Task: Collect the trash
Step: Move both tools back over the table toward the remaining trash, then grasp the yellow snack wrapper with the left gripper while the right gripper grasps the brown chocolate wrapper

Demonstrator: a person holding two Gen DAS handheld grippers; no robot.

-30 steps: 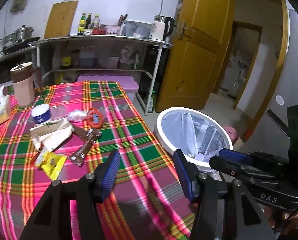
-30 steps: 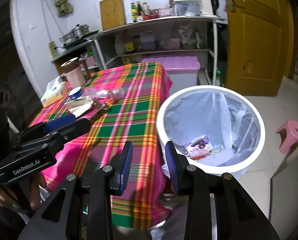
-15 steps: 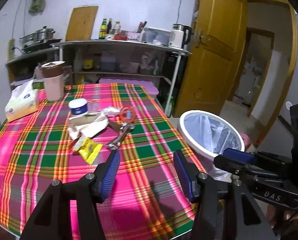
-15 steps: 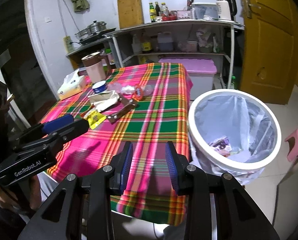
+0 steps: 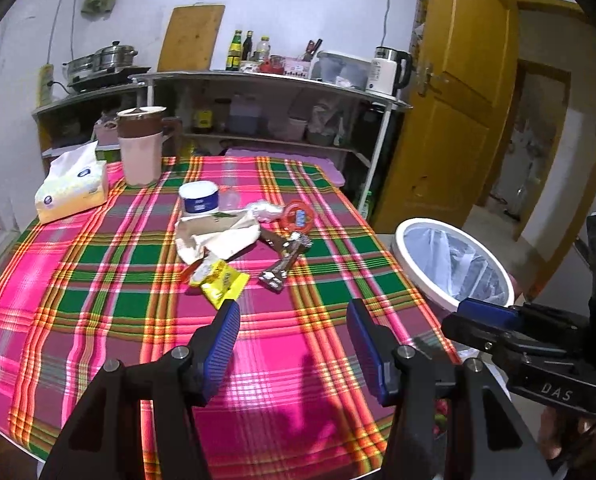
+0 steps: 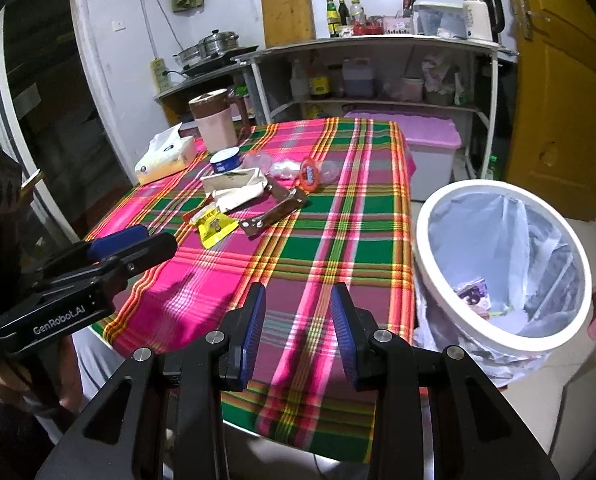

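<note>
Tabletop (image 5: 78, 280): covered with a plaid cloth; wrappers (image 5: 222, 280) are gathered near its middle.
Room: a lined trash bin (image 6: 501, 268) is placed beside the tabletop; shelves (image 5: 266, 80) behind.
Left gripper (image 5: 294, 332): released, nothing held.
Right gripper (image 6: 298, 320): released, nothing held.
Hidden: bin contents are partly seen only.

walls: white (image 5: 298, 4) | door: yellow wooden door (image 5: 449, 120), ajar | furniture: metal shelf unit (image 6: 377, 76) against wall; table with plaid cloth (image 5: 98, 280) | floor: pale tiles (image 6: 577, 420)
</note>
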